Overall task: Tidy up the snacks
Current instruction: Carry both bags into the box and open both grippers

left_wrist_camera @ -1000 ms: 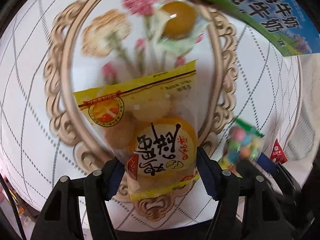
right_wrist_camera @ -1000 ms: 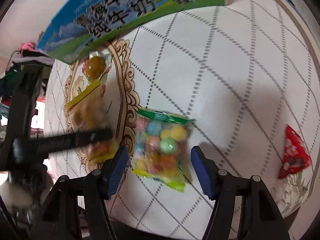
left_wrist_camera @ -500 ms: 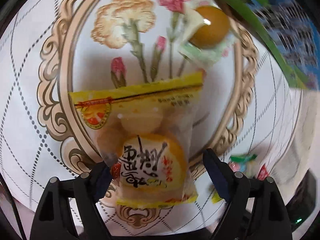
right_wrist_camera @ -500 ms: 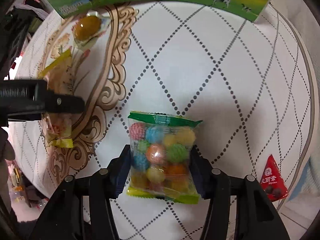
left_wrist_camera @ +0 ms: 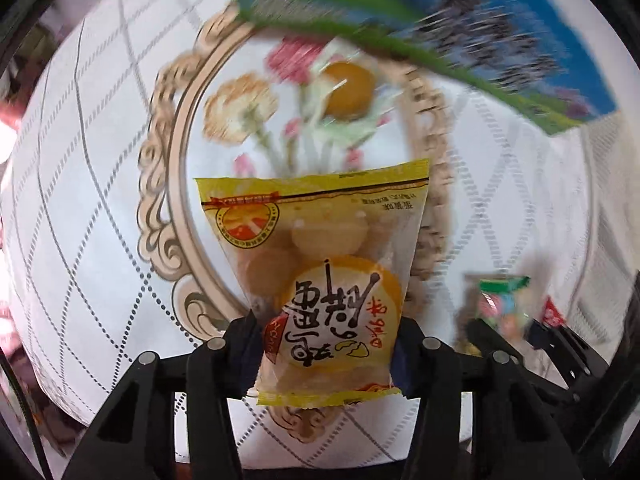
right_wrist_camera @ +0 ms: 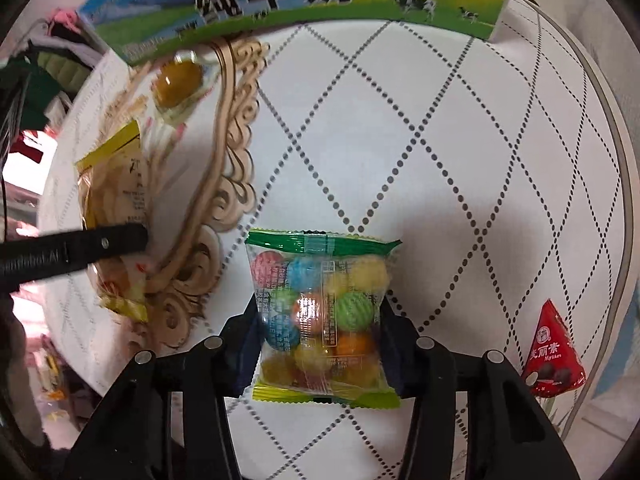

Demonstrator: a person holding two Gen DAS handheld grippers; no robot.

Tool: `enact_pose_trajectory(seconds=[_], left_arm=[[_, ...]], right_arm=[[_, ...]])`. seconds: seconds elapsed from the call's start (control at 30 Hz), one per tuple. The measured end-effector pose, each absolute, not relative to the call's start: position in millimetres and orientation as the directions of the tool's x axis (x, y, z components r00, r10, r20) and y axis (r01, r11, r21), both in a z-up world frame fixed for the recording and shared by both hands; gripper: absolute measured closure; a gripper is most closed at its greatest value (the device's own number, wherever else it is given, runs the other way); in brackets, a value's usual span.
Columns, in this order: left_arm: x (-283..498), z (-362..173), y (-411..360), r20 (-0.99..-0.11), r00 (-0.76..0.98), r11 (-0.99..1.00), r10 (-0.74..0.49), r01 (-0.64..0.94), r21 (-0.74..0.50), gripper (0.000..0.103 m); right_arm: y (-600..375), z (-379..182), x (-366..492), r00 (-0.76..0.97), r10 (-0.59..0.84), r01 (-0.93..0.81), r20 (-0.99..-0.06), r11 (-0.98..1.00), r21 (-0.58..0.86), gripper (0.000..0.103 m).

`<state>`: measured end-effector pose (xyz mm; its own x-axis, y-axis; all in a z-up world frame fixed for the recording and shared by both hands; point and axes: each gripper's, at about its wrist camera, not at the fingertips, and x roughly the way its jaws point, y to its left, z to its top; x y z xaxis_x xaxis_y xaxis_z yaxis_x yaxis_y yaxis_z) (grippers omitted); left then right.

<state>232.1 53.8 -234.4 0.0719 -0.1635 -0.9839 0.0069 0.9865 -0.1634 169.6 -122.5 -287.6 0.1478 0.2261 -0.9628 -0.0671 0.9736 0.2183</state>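
Both jaws closing; red packet (right_wrist_camera: 554,354) reads "Mylikes".

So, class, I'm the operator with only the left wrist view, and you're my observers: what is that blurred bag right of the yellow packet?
Observer: The right wrist view shows a clear bag of coloured candy balls with a green top seal.
Operator: Is it gripped?
Observer: Yes, the right hand-held gripper is closing its jaws, pads against both sides of it.
Operator: And the red thing beyond?
Observer: A red triangular Mylikes packet, lying on the tablecloth apart from the bag.
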Motion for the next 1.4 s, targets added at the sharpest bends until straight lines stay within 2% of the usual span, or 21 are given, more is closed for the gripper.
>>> enact_pose_trajectory(seconds=[0.27,0.37,0.47,0.63,0.83,1.1,1.13,1.17,1.23,1.27,1.4], left_arm=[[271.6,-123.7,14.7,-0.928,0.215,0.951,-0.304,0.133,-0.281,0.055],[306.2,-87.8,4.8,-0.915,0.266,0.949,-0.303,0.176,-0.263,0.055],[338.4,-72.2,0.6,-0.920,0.302,0.961,-0.251,0.191,-0.199,0.054],[400.4,-86.5,12.1,-0.949,0.276,0.981,-0.152,0.161,-0.110,0.054],[447.4,-132.0,20.2,-0.977,0.184,0.990,-0.106,0.114,-0.086,0.054],[473.8,-154.0,27.4,-0.988,0.130,0.996,-0.078,0.046,-0.073,0.053],[475.8,-155.8,28.7,-0.989,0.124,0.997,-0.075,0.034,-0.071,0.046],[476.7,-156.4,29.2,-0.990,0.122,0.997,-0.069,0.029,-0.066,0.025],[477.9,-154.6,29.9,-0.989,0.130,0.998,-0.065,0.015,-0.063,0.002],[477.6,-151.8,30.4,-0.988,0.143,0.998,-0.063,0.012,-0.062,0.002],[475.8,-143.5,30.7,-0.983,0.168,0.997,-0.076,0.003,-0.077,0.002]], right_arm=[[-151.5,-195.1,192.1,0.317,0.321,-0.100,-0.892,0.947,0.306,0.051],[-165.2,-151.9,225.9,0.388,0.350,-0.104,-0.853,0.936,0.336,0.051],[-178.4,-124.4,261.9,0.447,0.338,-0.113,-0.828,0.940,0.322,0.051],[-170.6,-121.5,350.5,0.471,0.289,-0.103,-0.833,0.956,0.273,0.051],[-167.5,-138.7,425.8,0.416,0.300,-0.090,-0.858,0.953,0.289,0.051],[-159.8,-164.7,508.7,0.341,0.264,-0.077,-0.902,0.964,0.253,0.050],[-159.9,-168.2,514.9,0.327,0.261,-0.066,-0.908,0.965,0.254,0.050],[-160.0,-172.8,521.8,0.311,0.249,-0.059,-0.917,0.968,0.243,0.048],[-161.6,-184.9,535.3,0.275,0.210,-0.041,-0.938,0.978,0.207,0.027],[-163.3,-185.8,537.8,0.272,0.204,-0.036,-0.940,0.979,0.202,0.008],[-169.1,-184.9,539.2,0.263,0.209,-0.034,-0.942,0.978,0.207,0.006]])
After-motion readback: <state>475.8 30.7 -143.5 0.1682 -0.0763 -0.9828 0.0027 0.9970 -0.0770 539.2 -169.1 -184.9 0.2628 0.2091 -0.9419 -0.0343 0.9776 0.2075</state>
